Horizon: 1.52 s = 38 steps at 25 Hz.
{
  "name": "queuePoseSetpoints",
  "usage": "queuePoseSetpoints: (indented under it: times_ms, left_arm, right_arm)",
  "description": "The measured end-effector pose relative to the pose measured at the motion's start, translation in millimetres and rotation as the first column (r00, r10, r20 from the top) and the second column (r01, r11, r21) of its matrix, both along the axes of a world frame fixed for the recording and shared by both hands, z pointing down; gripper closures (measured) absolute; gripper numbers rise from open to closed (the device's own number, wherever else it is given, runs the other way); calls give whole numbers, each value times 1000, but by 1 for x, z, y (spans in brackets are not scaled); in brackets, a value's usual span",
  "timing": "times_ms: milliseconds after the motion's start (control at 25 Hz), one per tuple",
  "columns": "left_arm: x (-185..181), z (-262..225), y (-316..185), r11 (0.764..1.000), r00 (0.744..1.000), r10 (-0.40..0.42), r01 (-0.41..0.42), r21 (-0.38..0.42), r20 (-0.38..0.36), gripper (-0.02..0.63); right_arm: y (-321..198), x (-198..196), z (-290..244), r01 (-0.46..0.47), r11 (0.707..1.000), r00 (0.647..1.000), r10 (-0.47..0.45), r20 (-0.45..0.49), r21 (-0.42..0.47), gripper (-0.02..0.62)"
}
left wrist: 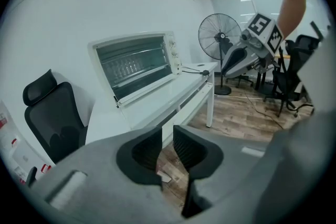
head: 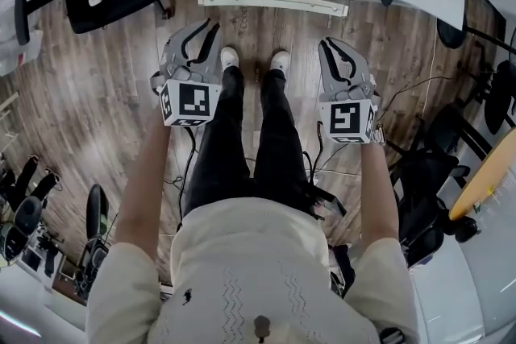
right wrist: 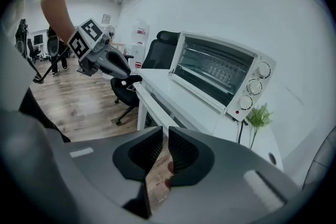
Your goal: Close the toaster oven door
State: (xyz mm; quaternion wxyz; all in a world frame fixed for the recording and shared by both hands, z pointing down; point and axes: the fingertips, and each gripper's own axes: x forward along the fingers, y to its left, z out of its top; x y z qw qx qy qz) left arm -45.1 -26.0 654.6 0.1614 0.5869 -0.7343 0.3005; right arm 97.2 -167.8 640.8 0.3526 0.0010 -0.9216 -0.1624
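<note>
— Where are we standing?

— On a wood-plank floor (head: 97, 93), facing a long white desk (left wrist: 157, 107) set against a plain white wall. A black office chair (left wrist: 52, 118) stands off one end of the desk and a standing fan (left wrist: 219, 39) beyond the other. More dark chairs sit farther out in the room.

— And the toaster oven?

— The toaster oven (left wrist: 137, 63) sits on the desk, back near the wall and well apart from both our tools. A small green plant (right wrist: 259, 115) stands just beside its control end.

— Which way does it lie?

— Its long axis runs along the desk and the wall. The glass front faces out into the room, toward our side of the desk.

— How does it look to us?

— The casing is white, with a wide dark glass door (right wrist: 210, 71) and a wire rack showing through it. Three round knobs (right wrist: 254, 86) are stacked down its right end, with a small red dot below them. The door stands upright and looks flush with the front; we make out no gap.

— And our tongs?

— The left gripper (head: 200, 36) and right gripper (head: 339, 52) hang low at our sides, tips toward the floor near the desk's edge. On each, the jaws stand a narrow slit apart. Nothing sits between them, and only floor shows through.
</note>
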Motion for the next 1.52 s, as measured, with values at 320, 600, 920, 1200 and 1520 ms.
queuePoseSetpoints:
  times_ms: [320, 600, 920, 1200, 1520]
  left_arm:
    - [-11, 40, -4, 979, 980, 139, -114, -170, 144, 515]
    - [-19, 54, -7, 943, 935, 224, -138, -302, 274, 509]
    - [-25, 68, -9, 908, 902, 268, -120, -401, 337, 489]
    - [-27, 72, -11, 906, 893, 257, -89, -414, 370, 489]
    - [-29, 71, -14, 915, 886, 230, -56, -399, 403, 489]
  right_arm:
    - [-14, -10, 34, 58, 990, 996, -49, -79, 126, 543]
    - [-25, -16, 48, 133, 948, 985, -95, -141, 288, 541]
    - [-46, -14, 67, 158, 908, 974, -78, -213, 388, 518]
    - [-44, -20, 73, 247, 849, 954, -129, -269, 467, 517]
    - [-48, -27, 76, 250, 833, 954, -125, -273, 494, 522]
